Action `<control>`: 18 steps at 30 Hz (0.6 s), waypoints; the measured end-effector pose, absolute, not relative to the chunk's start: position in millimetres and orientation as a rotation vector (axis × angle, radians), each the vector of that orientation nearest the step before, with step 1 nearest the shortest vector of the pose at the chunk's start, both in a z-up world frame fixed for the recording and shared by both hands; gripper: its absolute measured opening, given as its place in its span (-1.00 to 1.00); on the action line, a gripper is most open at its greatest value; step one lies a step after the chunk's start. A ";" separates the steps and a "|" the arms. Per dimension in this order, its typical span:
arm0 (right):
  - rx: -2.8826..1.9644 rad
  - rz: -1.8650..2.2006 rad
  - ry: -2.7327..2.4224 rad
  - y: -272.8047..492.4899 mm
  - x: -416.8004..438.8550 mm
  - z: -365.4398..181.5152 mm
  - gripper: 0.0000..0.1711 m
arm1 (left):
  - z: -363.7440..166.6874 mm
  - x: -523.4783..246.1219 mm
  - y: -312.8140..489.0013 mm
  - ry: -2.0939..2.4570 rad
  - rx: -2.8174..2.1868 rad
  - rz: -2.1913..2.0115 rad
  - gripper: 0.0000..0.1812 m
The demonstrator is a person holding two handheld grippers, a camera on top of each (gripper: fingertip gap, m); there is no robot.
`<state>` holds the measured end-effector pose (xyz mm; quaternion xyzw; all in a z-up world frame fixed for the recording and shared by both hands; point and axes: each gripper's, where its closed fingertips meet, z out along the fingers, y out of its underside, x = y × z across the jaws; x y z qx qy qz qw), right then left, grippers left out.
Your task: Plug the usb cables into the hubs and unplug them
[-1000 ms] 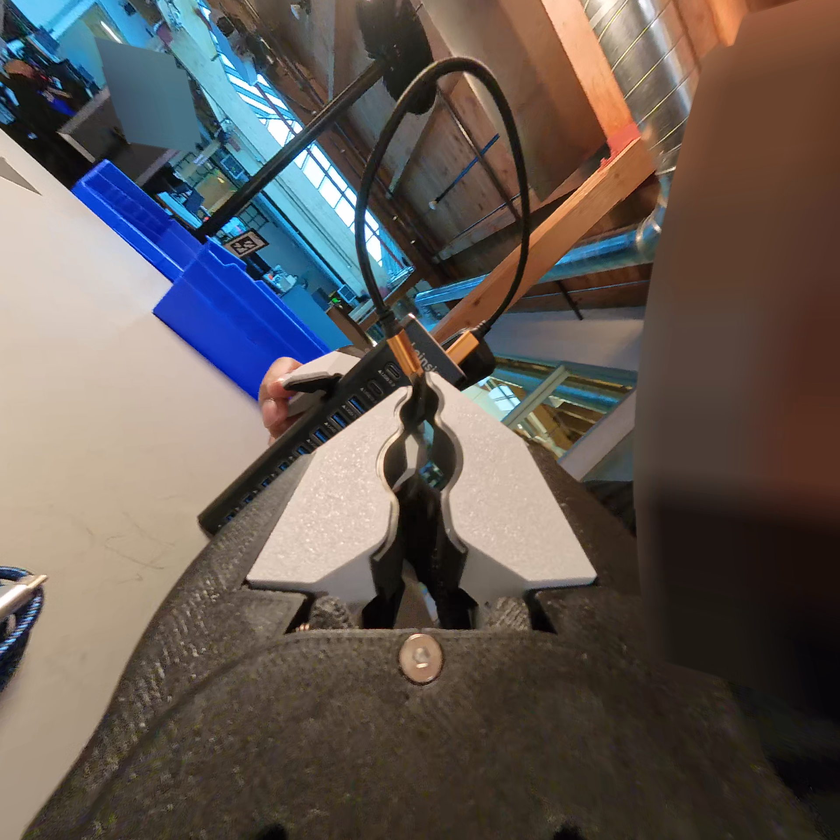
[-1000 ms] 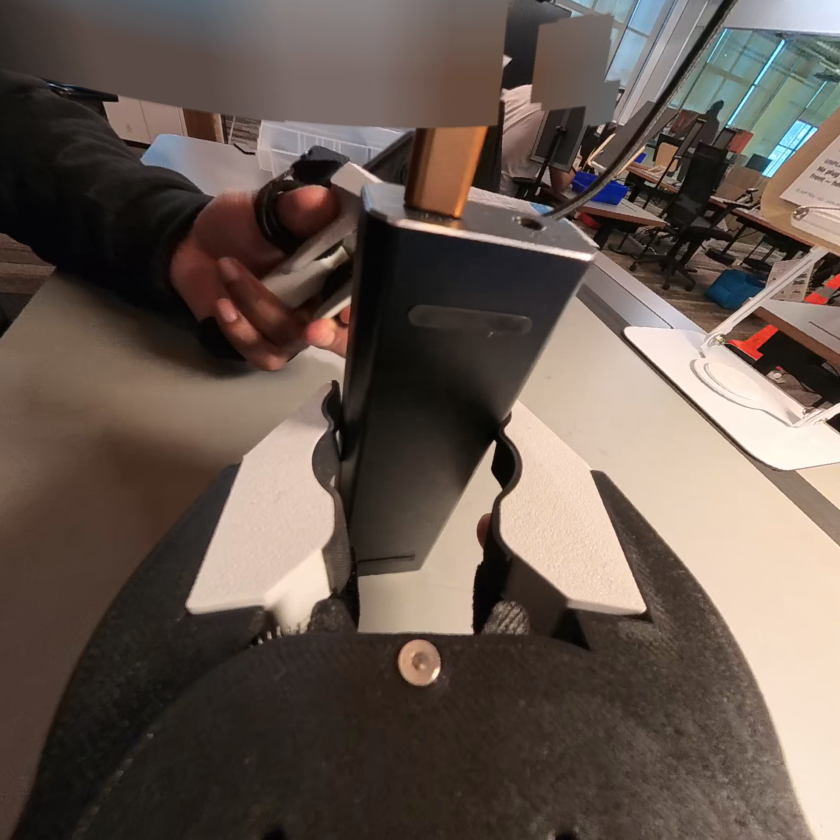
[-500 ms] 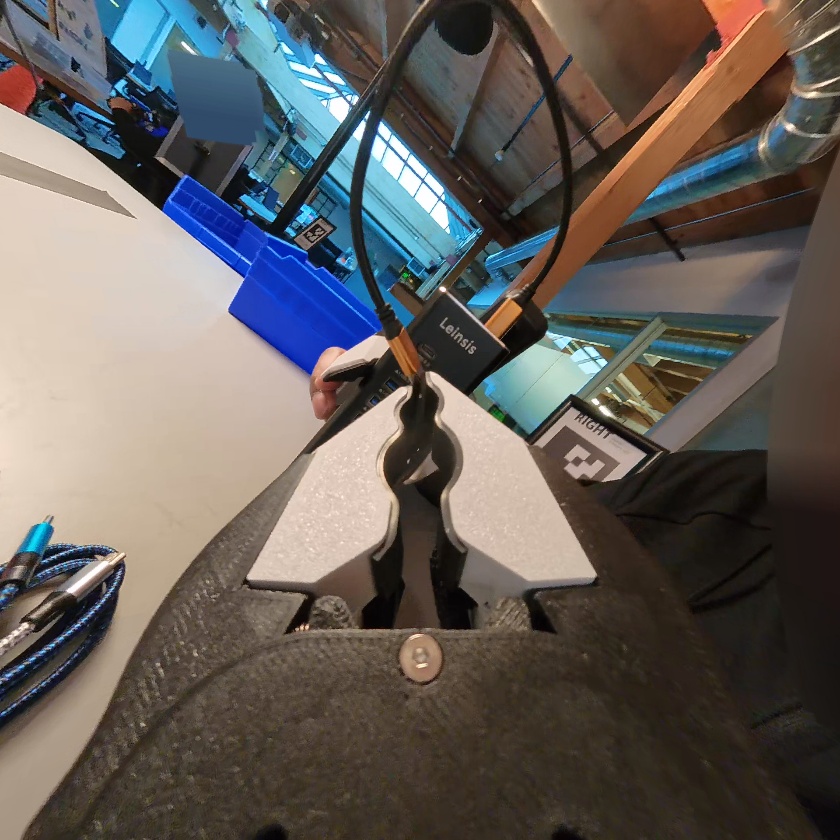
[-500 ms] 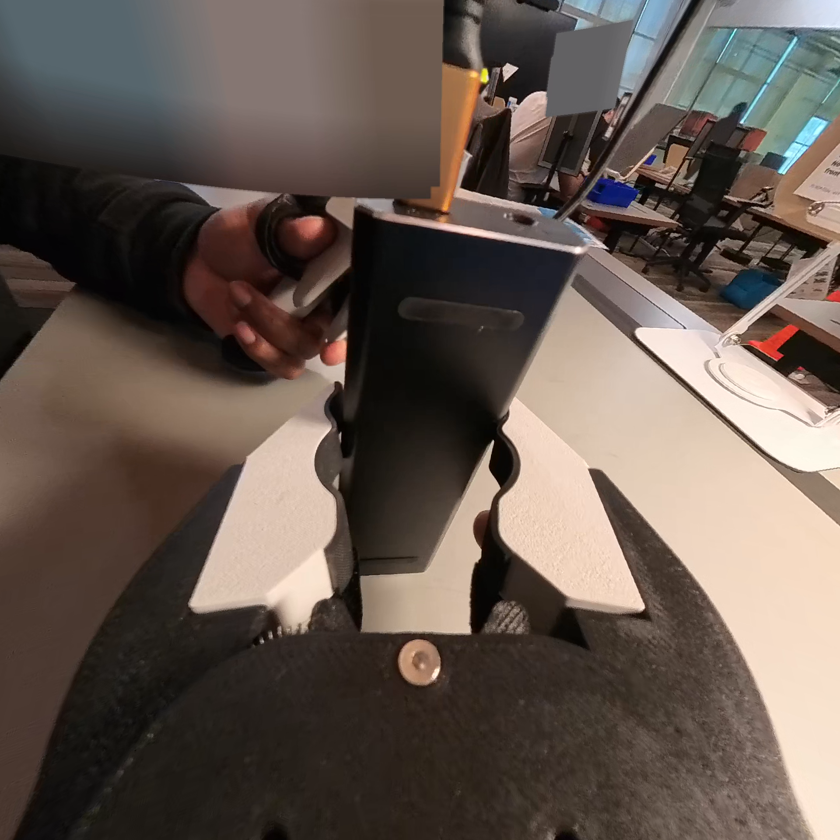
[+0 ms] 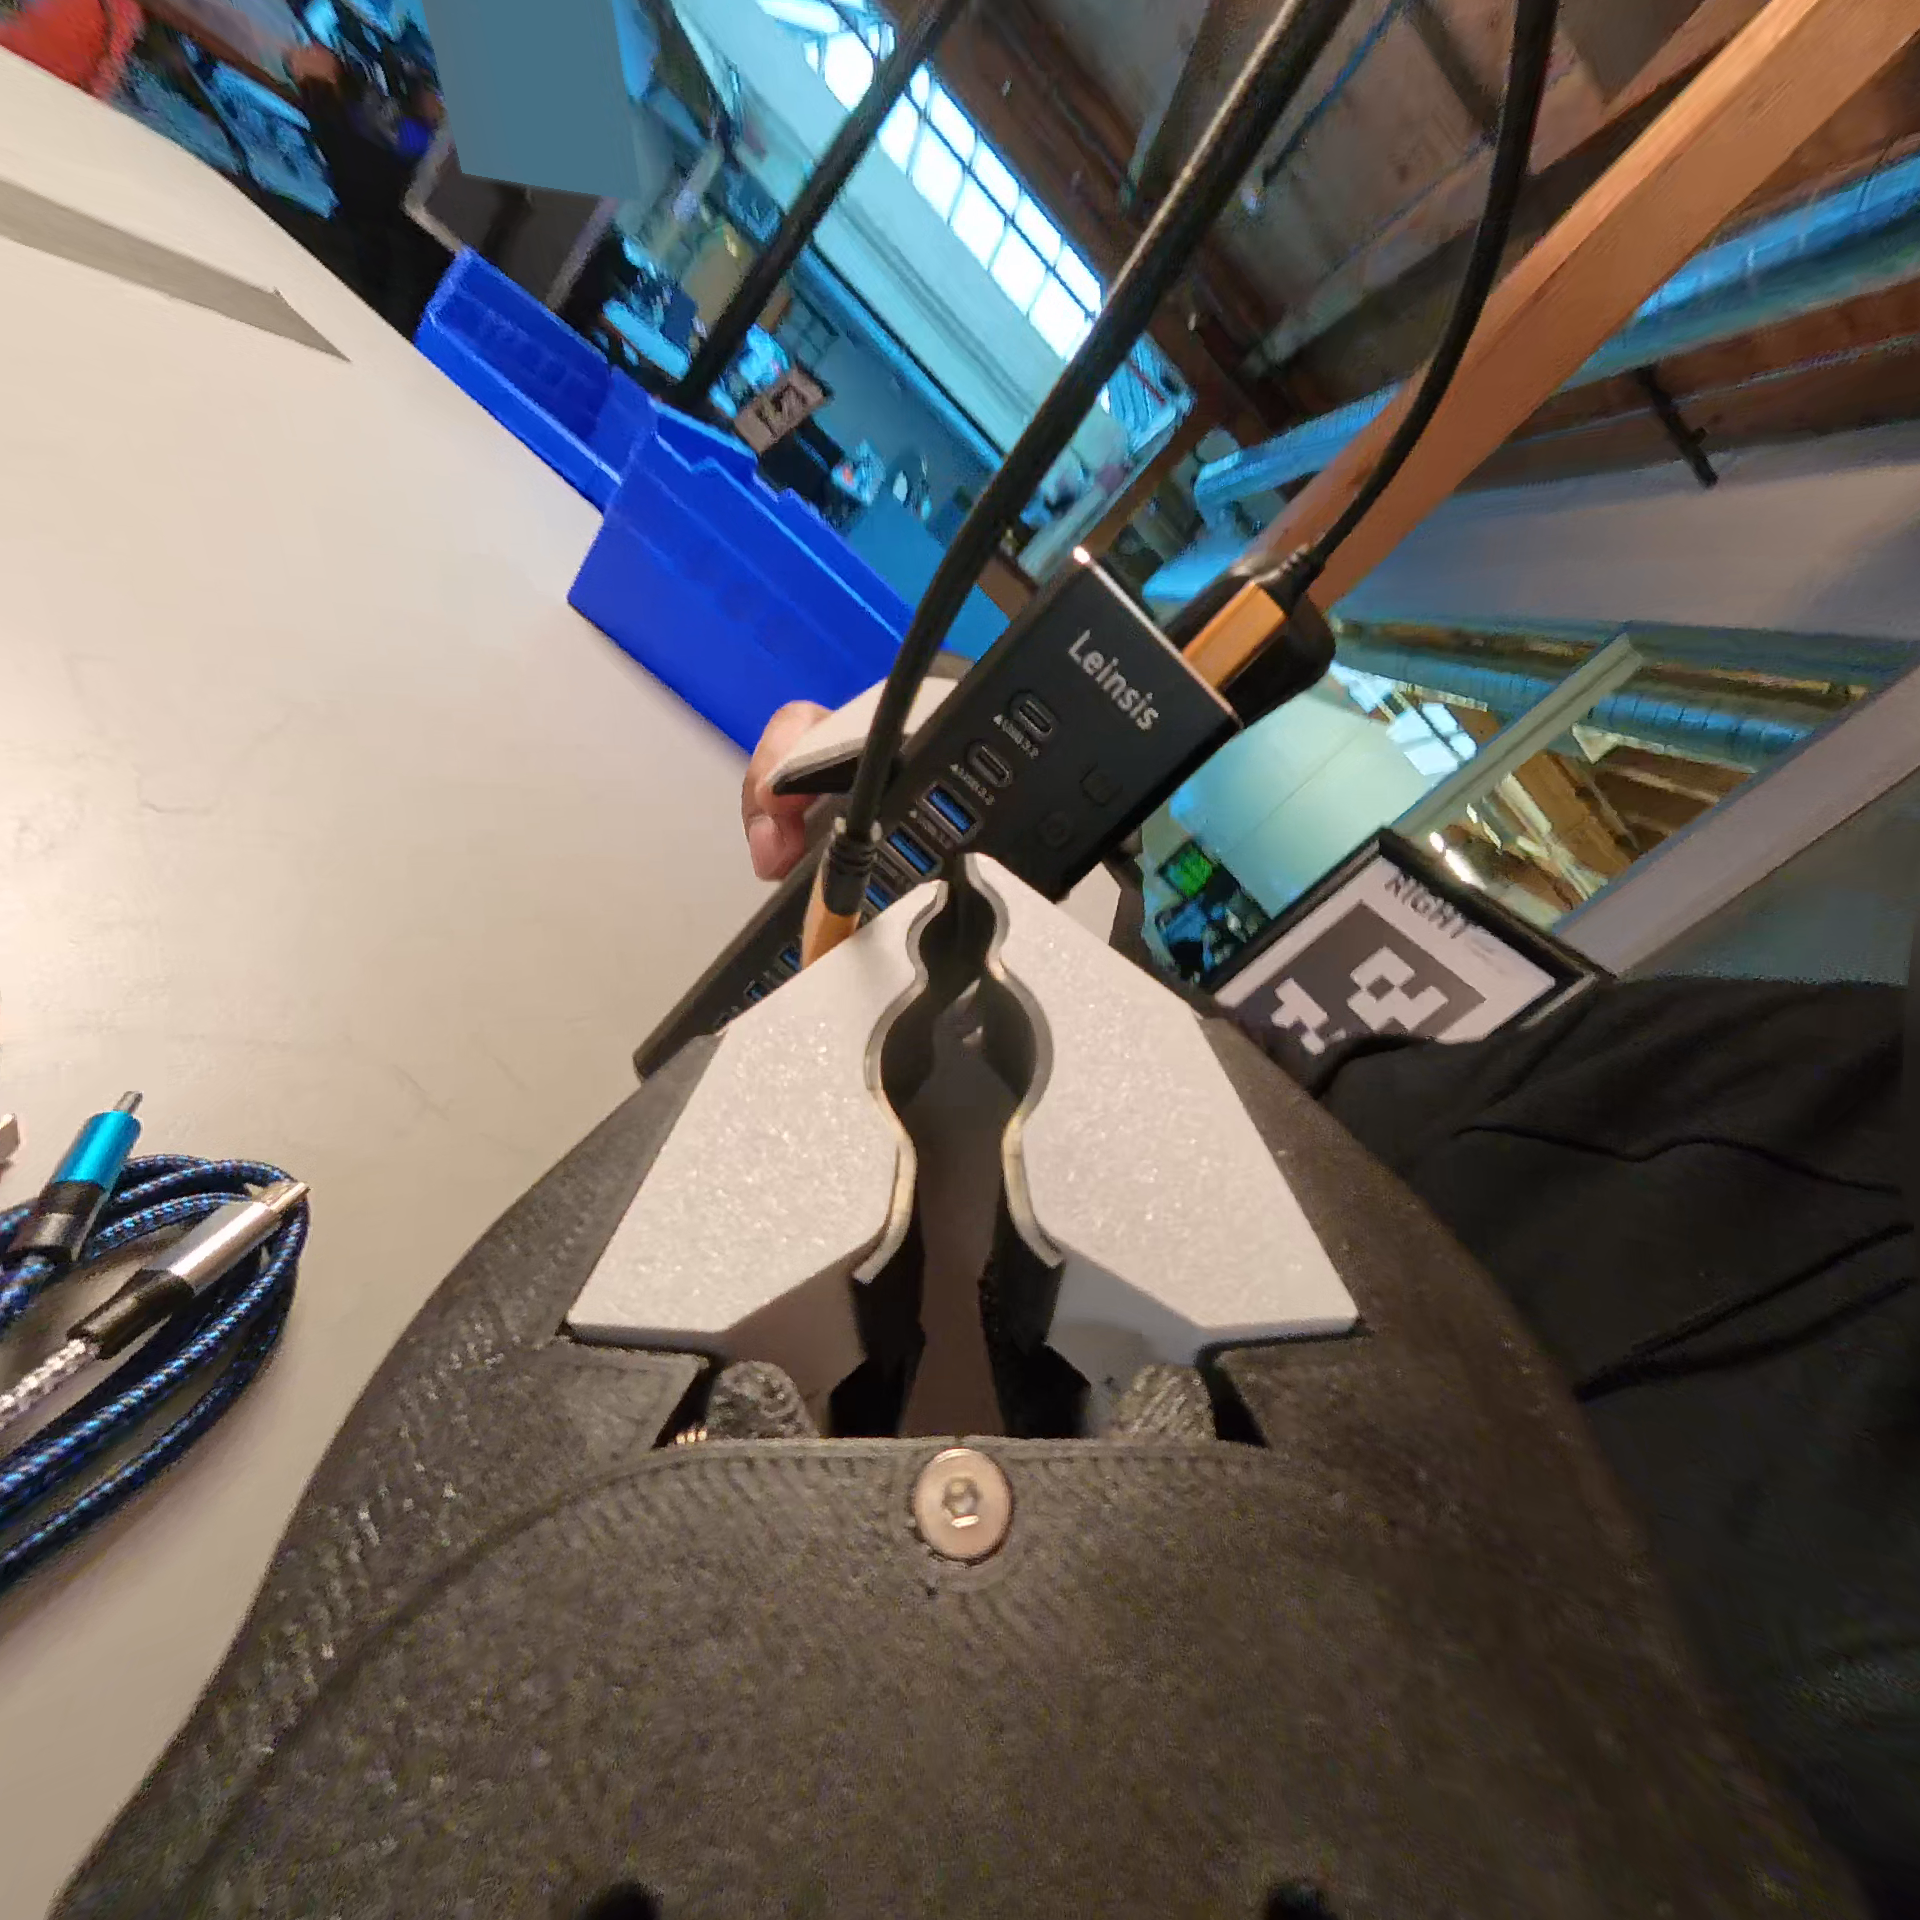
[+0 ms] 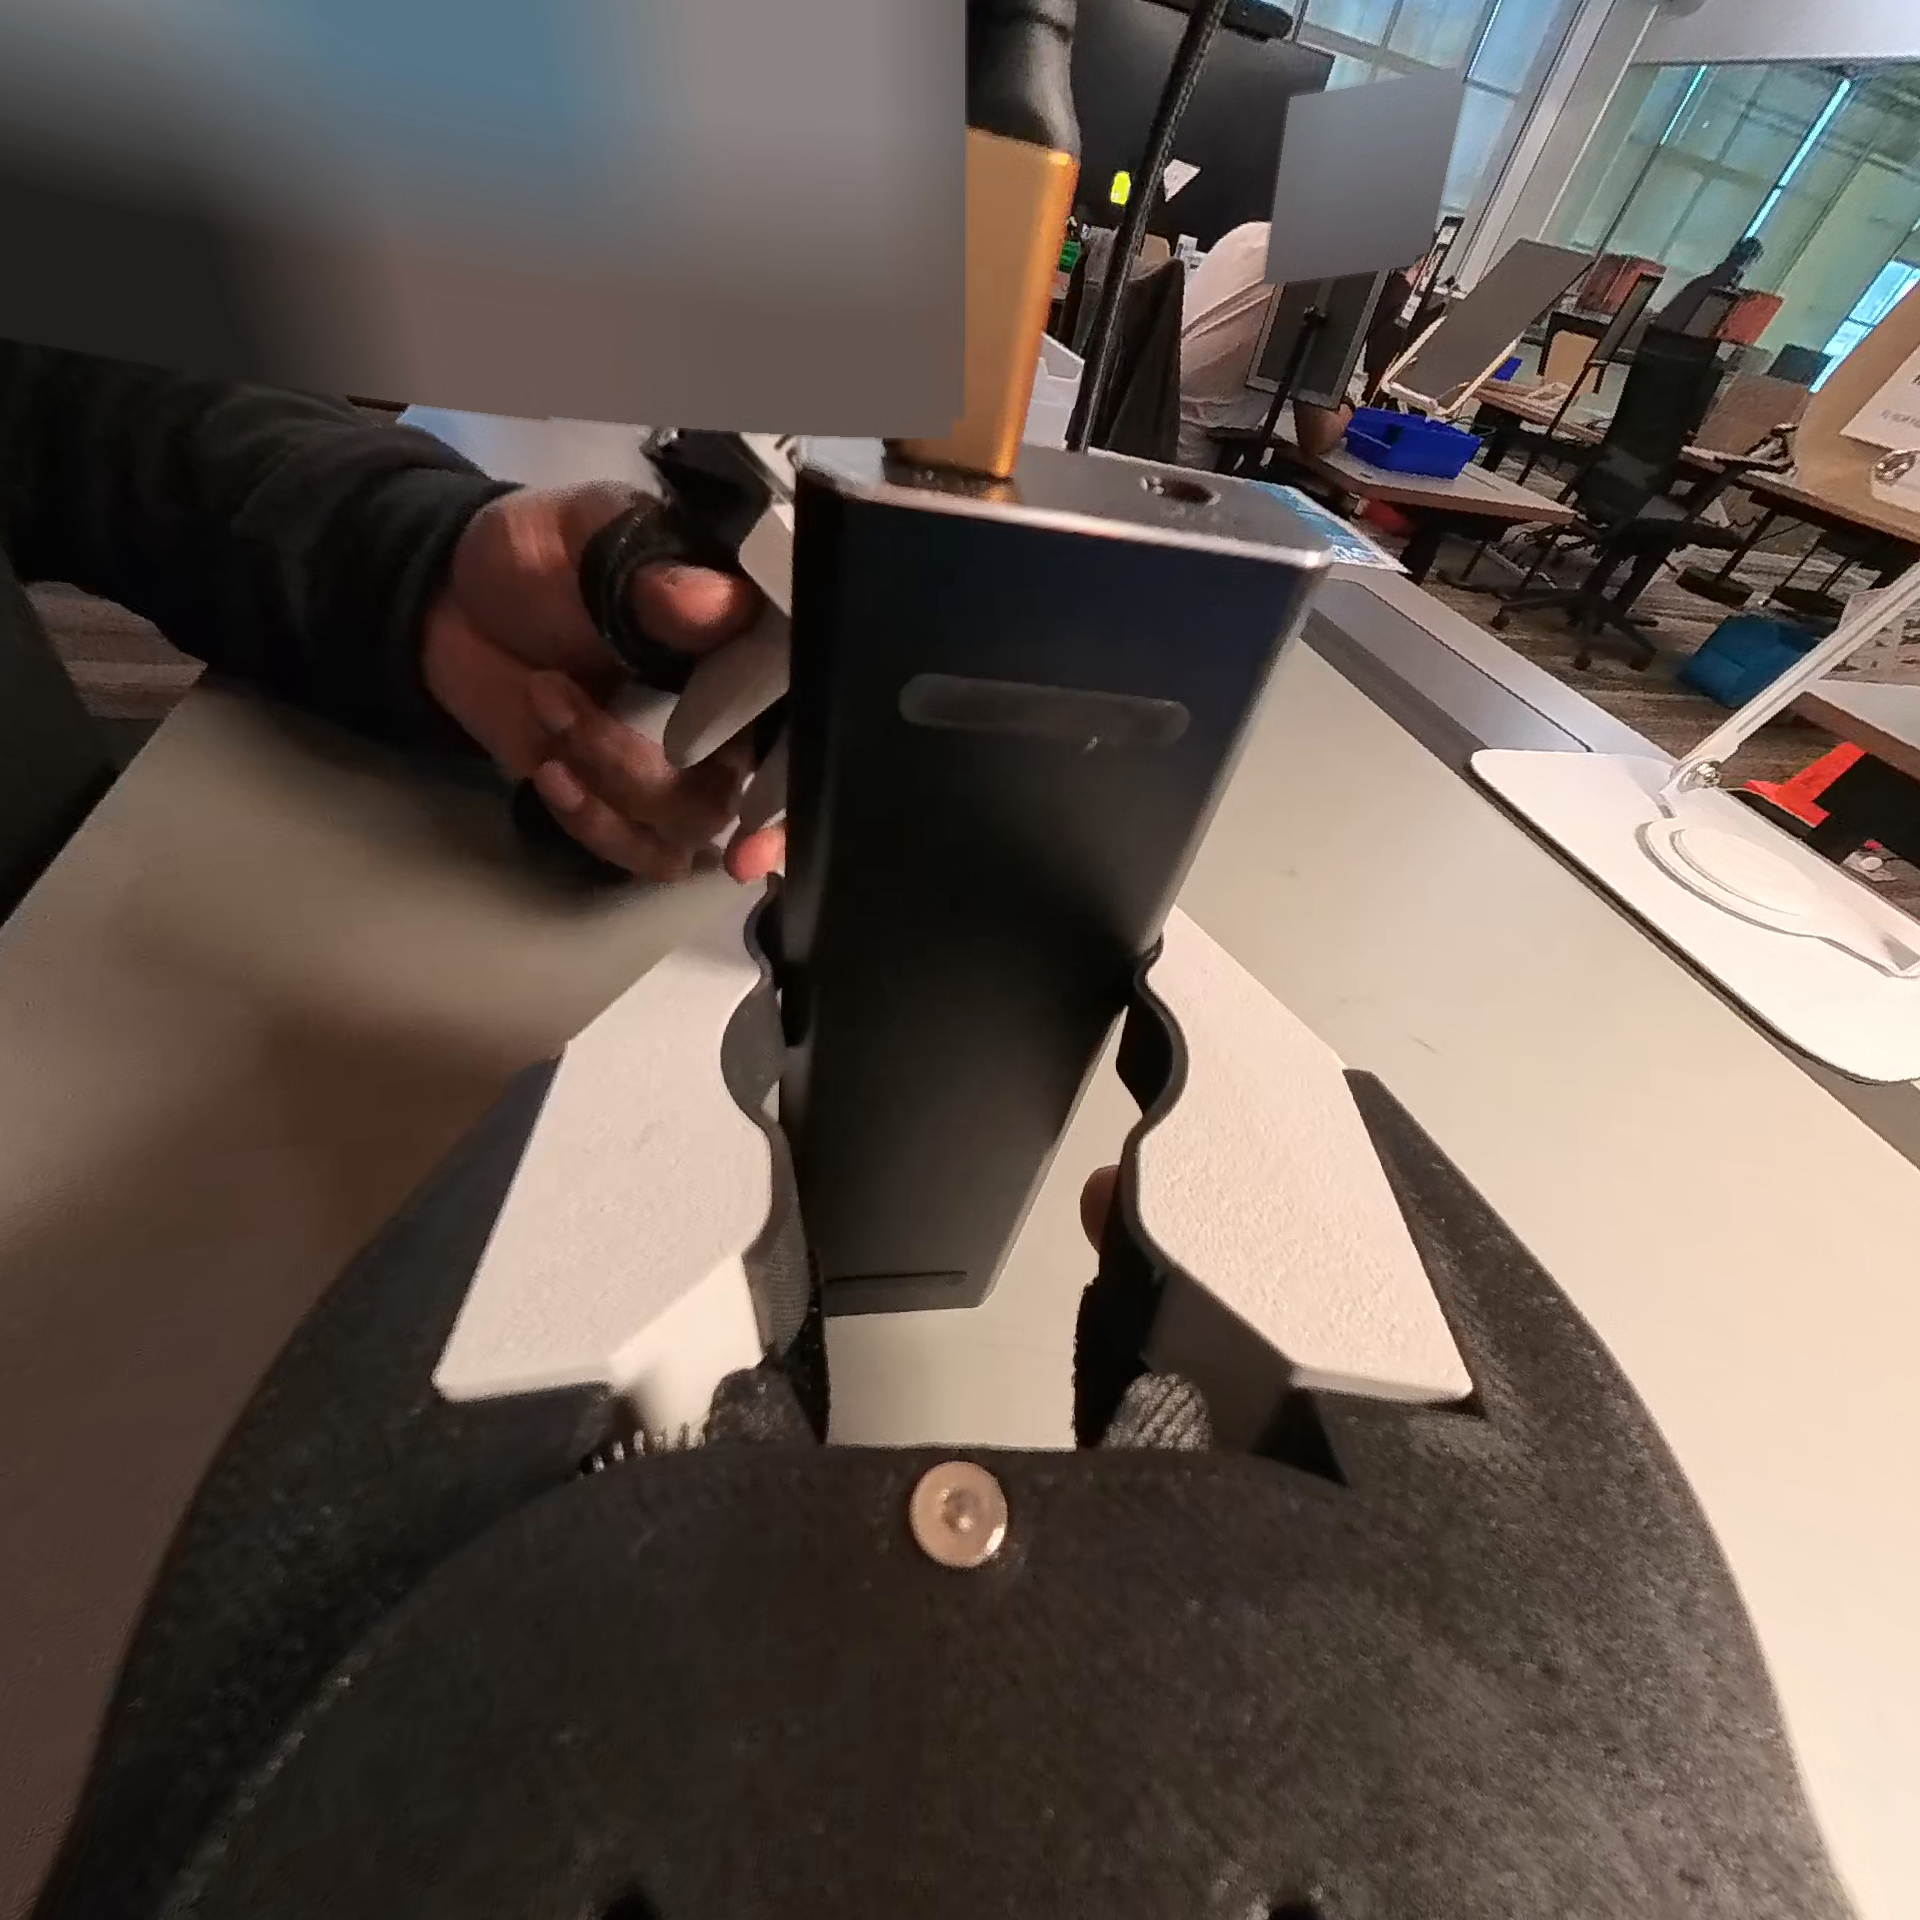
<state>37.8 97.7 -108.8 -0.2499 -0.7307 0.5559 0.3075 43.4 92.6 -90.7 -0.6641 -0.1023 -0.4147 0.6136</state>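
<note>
Fingers [image 6: 665, 1164] of right gripper [image 6: 951, 966]: clamped on both sides of black USB hub [image 6: 997, 894], held upright above grey table [image 6: 1455, 1039]. Left gripper [image 5: 961, 904]: tips pressed nearly together, pinching black cable's orange plug [image 5: 831, 925] beside hub's blue ports. Second orange plug [image 6: 1013, 322]: seated in hub's top end. Blue braided cables [image 5: 135, 1299]: coiled on table, left.

My left hand-held gripper [image 5: 961, 894] shows pale grey speckled fingers [image 5: 774, 1132] on a black textured body. Ahead, the hub [image 5: 1081, 727] is black with bright blue ports, and the black cable [image 5: 997, 499] ends in an orange plug [image 5: 831, 920]. Blue-and-black braided cables [image 5: 156, 1278] with silver and turquoise tips lie on my off-white worktop [image 5: 260, 675]. Royal blue bins [image 5: 707, 592] sit beyond. A black-and-white checkered marker [image 5: 1382, 997] shows at right.
</note>
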 end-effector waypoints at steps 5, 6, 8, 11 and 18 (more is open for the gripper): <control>-0.661 1.467 -1.935 98.2 38.2 -108.9 -0.26 | -87.5 65.1 75.8 0.090 -1.721 -0.949 -0.96; -0.662 1.468 -1.935 98.3 38.2 -108.9 -0.26 | -85.6 70.6 67.7 0.199 -1.747 -0.934 -0.94; -0.663 1.472 -1.935 98.2 38.4 -108.9 -0.26 | -84.4 79.2 47.4 0.410 -1.786 -0.905 -0.88; -0.665 1.483 -1.936 98.1 38.7 -109.0 -0.26 | -97.4 63.3 34.1 0.576 -1.863 -0.679 -0.83; -0.669 1.515 -1.939 97.6 39.5 -109.2 -0.27 | -105.8 14.2 46.7 0.721 -1.851 -0.353 -0.48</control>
